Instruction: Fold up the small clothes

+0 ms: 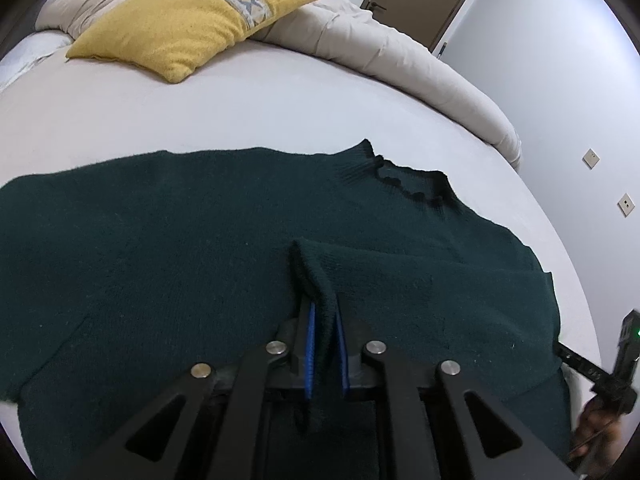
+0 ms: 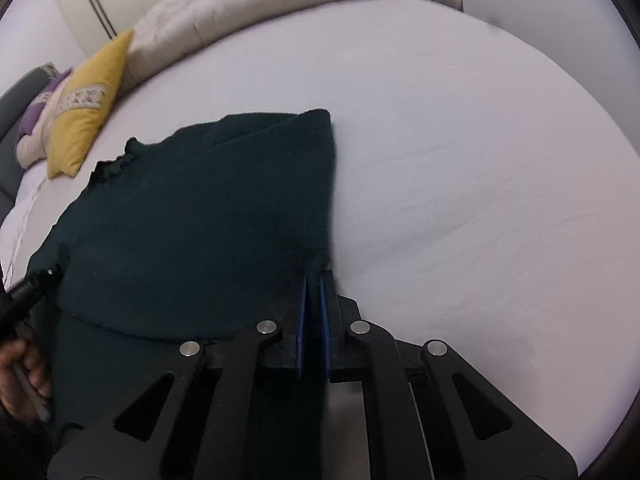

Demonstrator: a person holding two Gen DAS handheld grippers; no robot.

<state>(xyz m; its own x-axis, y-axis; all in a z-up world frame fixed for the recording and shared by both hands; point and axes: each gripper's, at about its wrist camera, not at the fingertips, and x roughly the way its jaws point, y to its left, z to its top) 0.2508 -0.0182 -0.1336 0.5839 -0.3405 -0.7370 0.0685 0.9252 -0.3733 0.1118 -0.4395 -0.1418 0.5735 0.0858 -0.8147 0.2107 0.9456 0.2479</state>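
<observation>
Sweater (image 1: 160,240), dark green, lies spread across my bed (image 1: 240,100), filling mid-frame. My left tool (image 1: 324,320) pinches its raised fold; my right tool (image 2: 314,292) grips its edge.

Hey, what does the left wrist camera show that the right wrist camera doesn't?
Only the left wrist view shows a brown door, two wall plates, and the left gripper shut on a raised fold of the dark green sweater. Only the right wrist view shows wardrobe doors with long handles and the right gripper shut on the sweater's edge. Both show the sweater with its frilled collar, the yellow pillow, the beige duvet and the white sheet.
</observation>
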